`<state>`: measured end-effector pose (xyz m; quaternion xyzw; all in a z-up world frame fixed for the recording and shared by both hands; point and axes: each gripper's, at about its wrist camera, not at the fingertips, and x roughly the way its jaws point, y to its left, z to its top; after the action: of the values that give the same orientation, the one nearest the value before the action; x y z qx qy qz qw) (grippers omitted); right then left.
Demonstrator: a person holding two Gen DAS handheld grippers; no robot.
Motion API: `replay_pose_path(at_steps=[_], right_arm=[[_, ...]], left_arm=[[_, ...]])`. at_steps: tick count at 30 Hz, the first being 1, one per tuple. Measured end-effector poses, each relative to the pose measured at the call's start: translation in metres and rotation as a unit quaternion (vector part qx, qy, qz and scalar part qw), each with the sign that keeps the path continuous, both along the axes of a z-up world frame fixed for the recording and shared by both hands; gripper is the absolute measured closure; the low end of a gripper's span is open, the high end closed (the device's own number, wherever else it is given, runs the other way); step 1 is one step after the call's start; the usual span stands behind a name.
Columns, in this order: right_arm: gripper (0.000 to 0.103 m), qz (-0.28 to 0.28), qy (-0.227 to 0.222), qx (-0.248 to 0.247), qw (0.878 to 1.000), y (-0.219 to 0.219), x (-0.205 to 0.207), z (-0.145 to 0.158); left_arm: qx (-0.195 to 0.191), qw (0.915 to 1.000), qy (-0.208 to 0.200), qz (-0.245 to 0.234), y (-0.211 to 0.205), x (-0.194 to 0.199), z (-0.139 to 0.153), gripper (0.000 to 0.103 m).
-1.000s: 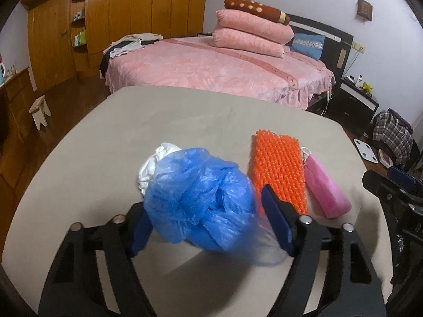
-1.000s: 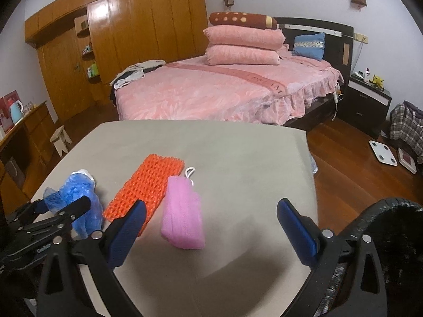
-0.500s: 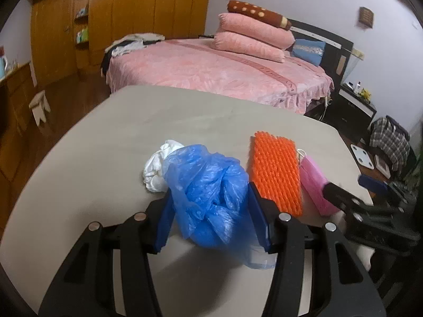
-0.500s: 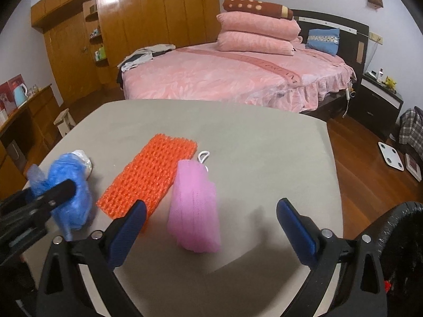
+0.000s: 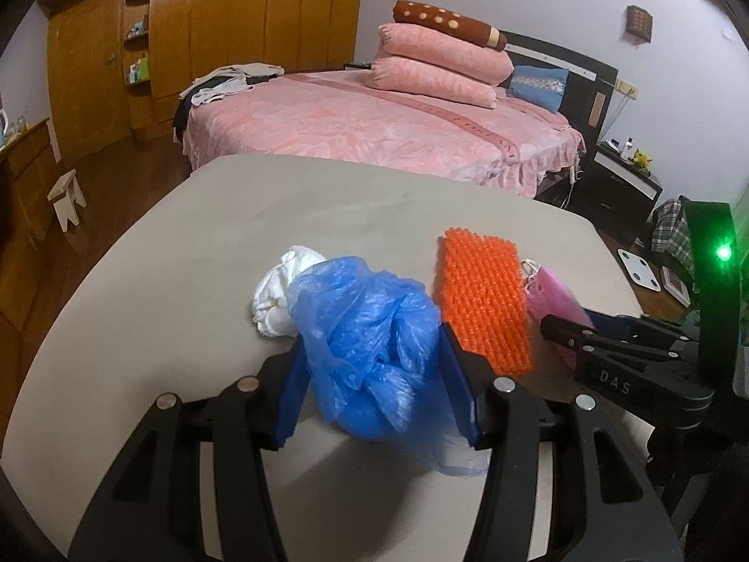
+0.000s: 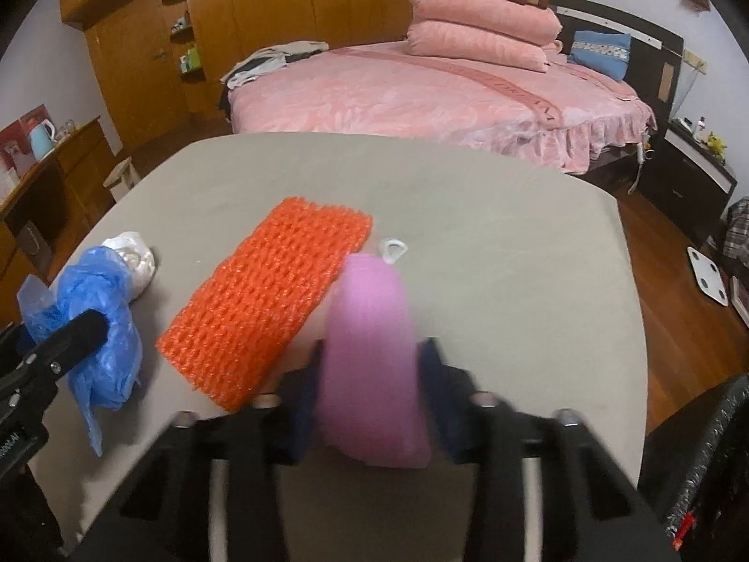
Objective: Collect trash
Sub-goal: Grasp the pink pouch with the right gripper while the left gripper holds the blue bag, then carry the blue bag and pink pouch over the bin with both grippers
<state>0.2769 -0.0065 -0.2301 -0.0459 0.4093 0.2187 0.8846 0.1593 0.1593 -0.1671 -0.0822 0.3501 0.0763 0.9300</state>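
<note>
Left gripper (image 5: 372,370): jaws pressed in on both flanks of the crumpled blue plastic bag (image 5: 370,346), which bulges between the blue pads (image 5: 461,398). The bag appears gripped; whether it has left the table (image 5: 327,206) cannot be told, though a loose flap hangs below the pads toward the surface. Just beyond the bag, touching its far left side, lies a white crumpled wad (image 5: 276,295), outside the jaws.

Right gripper (image 6: 370,384): view blurred at the fingers. The jaws stand close on either side of the pink pouch (image 6: 372,351), seemingly touching it, but a firm clamp cannot be confirmed. The pouch's long axis runs straight away from the jaws, near end between the pads, far end with its white loop (image 6: 393,249) pointing toward the bed (image 6: 421,93). The grip therefore falls across the pouch's narrow width, which is judged favourable.

Beside the pouch's left edge, touching or slightly under it, lies the orange mesh pad (image 6: 271,299), long axis angled away to the right, between the two grippers and free of both. It sits nearer the right gripper.

A dark bin rim (image 6: 702,459) shows at the lower right of the right wrist view, off the table edge, on the right gripper's side. Judgement: both held items must travel rightward to it, the right hand having the shorter path
</note>
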Motion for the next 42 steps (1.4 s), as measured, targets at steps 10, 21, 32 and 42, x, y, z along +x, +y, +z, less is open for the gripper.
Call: replay_pose_path(at_steps=[10,21,32,42], right_arm=[[0.078,-0.004,-0.033,0.03,0.999,-0.016,-0.021,0.039],[0.078,-0.022,-0.067,0.067,0.995,-0.045,-0.05,0.09],[0.078,-0.03,-0.097,0.074,0.992,-0.072,-0.083,0.123],[0.078,-0.045,-0.121,0.082,0.988,-0.104,-0.112,0.144]], left_arm=[[0.001,0.9996,-0.025,-0.016,-0.016,-0.008,0.024,0.052],[0.002,0.9979,-0.053,-0.037,-0.041,-0.023,0.059,0.052],[0.007,0.995,-0.077,-0.063,-0.072,-0.043,0.089,0.052],[0.006,0.9912,-0.097,-0.09,-0.103,-0.058,0.11,0.052]])
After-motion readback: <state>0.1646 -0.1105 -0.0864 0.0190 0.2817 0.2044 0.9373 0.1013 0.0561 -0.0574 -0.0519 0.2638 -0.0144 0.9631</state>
